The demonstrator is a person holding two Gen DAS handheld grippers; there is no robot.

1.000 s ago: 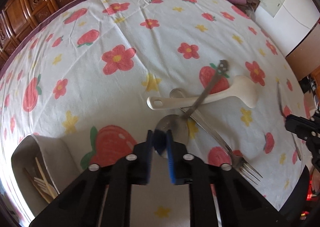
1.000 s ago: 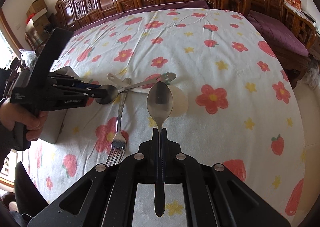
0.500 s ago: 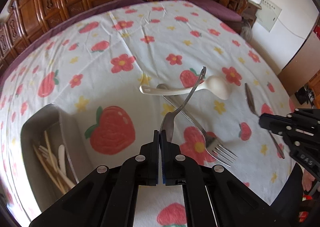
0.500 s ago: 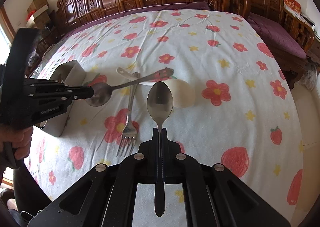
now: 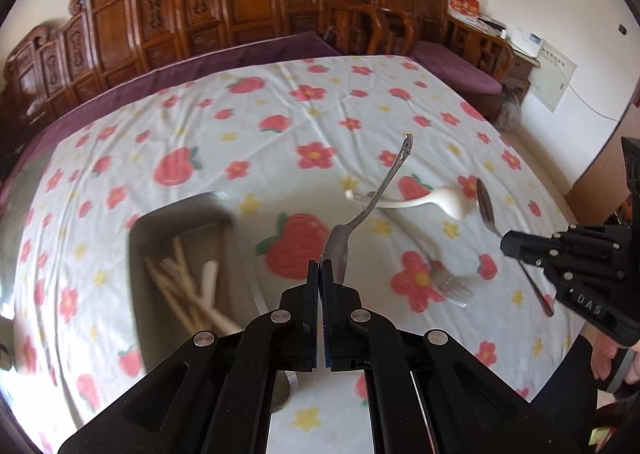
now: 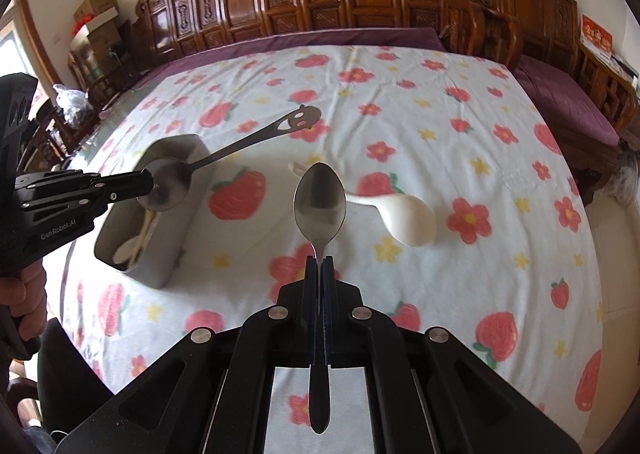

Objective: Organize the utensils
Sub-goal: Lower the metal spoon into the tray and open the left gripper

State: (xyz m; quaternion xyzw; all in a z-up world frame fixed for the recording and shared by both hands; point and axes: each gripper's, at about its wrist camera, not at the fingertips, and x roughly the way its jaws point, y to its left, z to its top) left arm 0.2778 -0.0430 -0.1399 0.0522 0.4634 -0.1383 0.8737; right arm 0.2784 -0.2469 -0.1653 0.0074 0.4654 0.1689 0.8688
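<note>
Spoons, two of them, both off the cloth and in the air. Right gripper (image 6: 320, 266) has its fingers pressed tight on the neck of a plain steel spoon (image 6: 319, 202), bowl forward, handle running back between the jaws. Left gripper (image 5: 320, 274) pinches the smiley-handled spoon (image 5: 376, 194) by the edge of its bowl, handle sticking up and away; from the right wrist view that spoon hangs over the grey utensil bin (image 6: 160, 238). Steel looks thin, stiff, light and slick; a bowl-edge pinch likely lets it pivot or slip, a neck grip is safer. Bin already holds pale chopsticks (image 5: 180, 286) and a white piece. Just beyond the left gripper a fork (image 5: 452, 286) lies on the flowered tablecloth (image 5: 280, 114); further out lies a white plastic ladle (image 5: 424, 202).

Versus a second ago: the smiley spoon was resting across the ladle and fork with the jaws slightly apart around its bowl; now it is clamped, lifted clear and carried toward the bin. The right spoon was already gripped; it has risen a little. Ladle and fork have not moved.
</note>
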